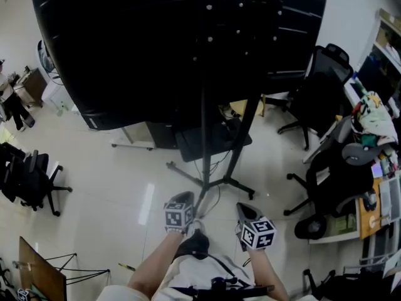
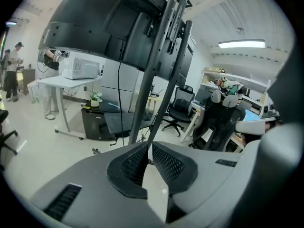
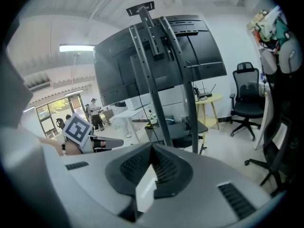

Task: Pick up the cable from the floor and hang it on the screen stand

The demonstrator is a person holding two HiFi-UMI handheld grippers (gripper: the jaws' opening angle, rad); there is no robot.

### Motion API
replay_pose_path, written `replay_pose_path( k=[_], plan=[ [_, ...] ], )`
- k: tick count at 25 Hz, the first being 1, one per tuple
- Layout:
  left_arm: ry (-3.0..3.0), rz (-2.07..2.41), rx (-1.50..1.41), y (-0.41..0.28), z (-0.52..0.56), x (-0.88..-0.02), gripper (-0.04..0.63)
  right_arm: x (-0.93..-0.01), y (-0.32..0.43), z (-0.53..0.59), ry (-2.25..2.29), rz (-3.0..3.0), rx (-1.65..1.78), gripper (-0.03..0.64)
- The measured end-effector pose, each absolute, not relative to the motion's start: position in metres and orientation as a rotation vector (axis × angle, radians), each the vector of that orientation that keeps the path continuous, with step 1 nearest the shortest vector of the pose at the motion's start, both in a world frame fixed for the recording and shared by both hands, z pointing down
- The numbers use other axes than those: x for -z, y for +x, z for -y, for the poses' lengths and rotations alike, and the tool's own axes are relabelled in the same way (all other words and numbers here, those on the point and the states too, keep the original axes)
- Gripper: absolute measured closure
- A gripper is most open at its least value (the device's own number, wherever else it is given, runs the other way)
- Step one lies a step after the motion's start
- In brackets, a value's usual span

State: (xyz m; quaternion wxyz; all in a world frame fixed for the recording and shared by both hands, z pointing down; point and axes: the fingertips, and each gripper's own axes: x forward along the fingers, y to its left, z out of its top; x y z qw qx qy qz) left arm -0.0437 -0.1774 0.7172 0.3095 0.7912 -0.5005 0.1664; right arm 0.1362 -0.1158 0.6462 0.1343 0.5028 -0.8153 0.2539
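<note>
The cable (image 1: 217,196) is taken to be the thin dark line looped on the floor (image 1: 125,168) beside the base of the screen stand (image 1: 203,137), just ahead of both grippers; it is held by neither.

The left gripper (image 1: 183,199) is aimed down past the stand's poles, and its fingers (image 2: 168,163) are seen parted by a narrow slit with nothing between them. The right gripper (image 1: 247,211) is held beside it, its fingers (image 3: 133,167) clenched together on nothing.

The step in hand is judged to be the reach toward the cable, with pickup not yet made. For the next move, 1 gripper would need to be lowered to the floor, its fingers spread wider and then closed on the thin line, which is likely to slip or lie flat against the tiles.

Much is hard to make out: the cable's ends cannot be traced, and it is shown plainly in neither gripper view. The upper stand, where hanging would be done, is covered by the large black screen (image 1: 156,42) in the head view. A thin lead is seen hanging behind the screen in the left gripper view; whether it is the same cable cannot be told
</note>
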Motion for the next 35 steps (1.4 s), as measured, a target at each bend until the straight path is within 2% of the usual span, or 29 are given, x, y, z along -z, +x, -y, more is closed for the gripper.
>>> replay_pose_path(
  k=[3,6,12,23,35],
  plan=[
    [2.068,1.316,-0.470,-0.052,0.218,-0.736,0.556,-0.645,0.130,0.150,1.467,2.356,-0.753,0.606],
    [2.064,1.311,-0.493,-0.055,0.256,-0.753,0.484,-0.646,0.126,0.181,1.467,2.353,-0.771,0.606],
    [2.082,1.295,-0.561,-0.059,0.323,-0.789,0.435,-0.656,0.118,0.234,1.480,2.321,-0.803,0.606],
    [2.054,1.281,-0.654,-0.073,0.418,-0.862,0.433,-0.700,0.098,0.307,1.489,2.291,-0.844,0.606],
    [2.064,1.175,-0.694,-0.059,0.444,-0.917,0.434,-0.725,0.107,0.334,1.559,2.300,-0.976,0.606]
  ],
)
